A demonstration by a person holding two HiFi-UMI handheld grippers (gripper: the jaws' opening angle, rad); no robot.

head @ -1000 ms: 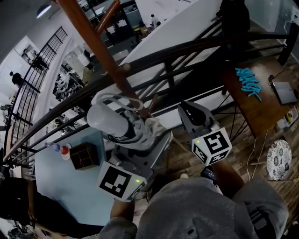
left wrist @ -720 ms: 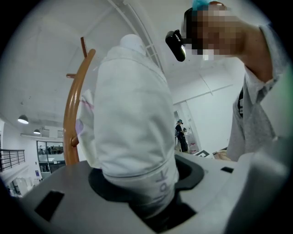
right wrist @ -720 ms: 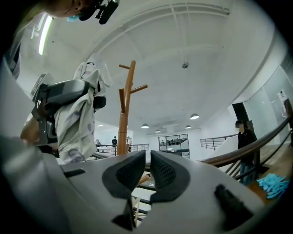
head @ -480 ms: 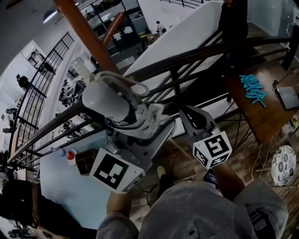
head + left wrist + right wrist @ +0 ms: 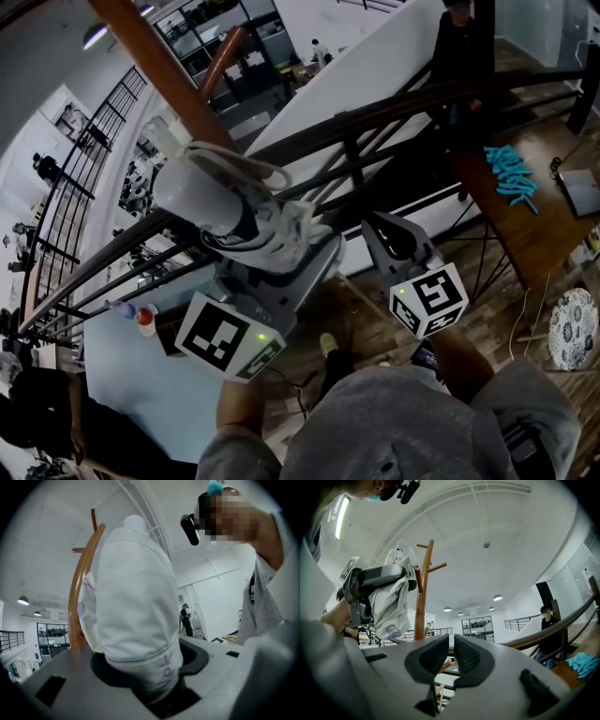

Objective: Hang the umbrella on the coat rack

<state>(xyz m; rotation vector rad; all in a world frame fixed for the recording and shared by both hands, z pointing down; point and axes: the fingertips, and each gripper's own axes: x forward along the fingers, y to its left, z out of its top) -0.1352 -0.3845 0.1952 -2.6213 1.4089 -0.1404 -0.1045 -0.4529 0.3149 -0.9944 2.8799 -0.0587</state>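
Note:
A folded white umbrella [image 5: 202, 197] in its cloth sleeve is clamped in my left gripper [image 5: 258, 239], with a white cord loop [image 5: 239, 164] at its far end. It stands just right of the brown wooden coat rack pole [image 5: 155, 56]. In the left gripper view the umbrella [image 5: 133, 611] rises from between the jaws of my left gripper [image 5: 140, 663], with the coat rack [image 5: 79, 588] and its pegs behind it. My right gripper [image 5: 389, 234] is to the right, holding nothing. In the right gripper view, my right gripper [image 5: 451, 641] has its pads together, and the umbrella [image 5: 391, 597] hangs beside the rack [image 5: 423, 592].
A dark metal railing [image 5: 375, 103] runs behind the rack, with a lower floor beyond it. A pale blue table [image 5: 141, 375] lies below left. A wooden table [image 5: 497, 216] with blue items [image 5: 511, 173] stands at right, and a person [image 5: 459, 56] stands by the rail.
My left gripper has lifted the umbrella up and to the left, closer along the rack pole. The right gripper has stayed where it was.

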